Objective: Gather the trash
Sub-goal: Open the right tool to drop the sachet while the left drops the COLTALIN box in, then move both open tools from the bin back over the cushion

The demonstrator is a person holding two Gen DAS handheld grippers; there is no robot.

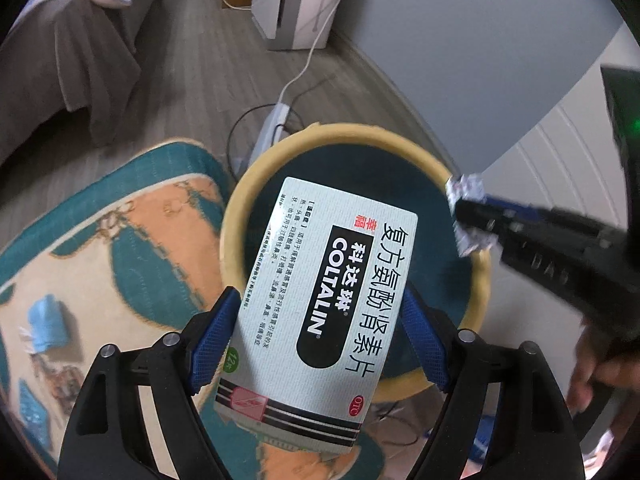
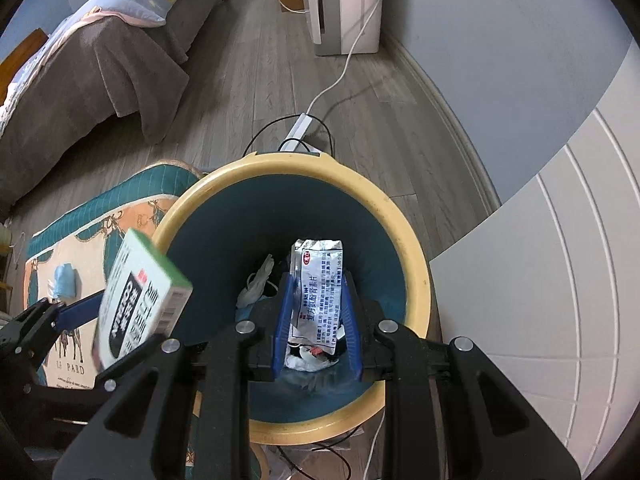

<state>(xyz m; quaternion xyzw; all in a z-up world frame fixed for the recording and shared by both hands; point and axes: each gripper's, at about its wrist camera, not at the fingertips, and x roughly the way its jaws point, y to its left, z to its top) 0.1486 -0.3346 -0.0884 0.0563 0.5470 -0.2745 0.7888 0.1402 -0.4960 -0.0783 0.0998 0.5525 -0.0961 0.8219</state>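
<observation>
Two hand-held grippers above a round waste bin with a yellow rim and dark teal inside (image 2: 416,280), which stands on grey wood-plank floor (image 2: 248,92) beside a patterned teal-and-cream rug (image 1: 100,248). The left gripper (image 1: 320,332), jaws set wide, clamps a pale green cardboard medicine box printed in black and red (image 1: 320,292) across its width; the blue pads press on both long sides. In the left wrist view the box hangs over the near-left part of the bin mouth; in the right wrist view it lies across the left rim, so part of it may be outside the opening. The right gripper (image 2: 318,312), jaws narrowly apart, pinches a crumpled silver foil medicine sachet (image 2: 316,292) directly over the bin interior, where white scraps already lie at the bottom (image 2: 256,280).

Judged hazards: (1) if let go here, the box could strike the rim and tip out onto the rug, since it overhangs that edge; (2) the light sachet may cling to a pad or drift sideways on opening; (3) the two grippers work close together over one mouth and could knock each other, or the bin, which may slide or tilt. A blue scrap (image 1: 48,320) lies on the rug, uncollected, so the task appears unfinished.
</observation>
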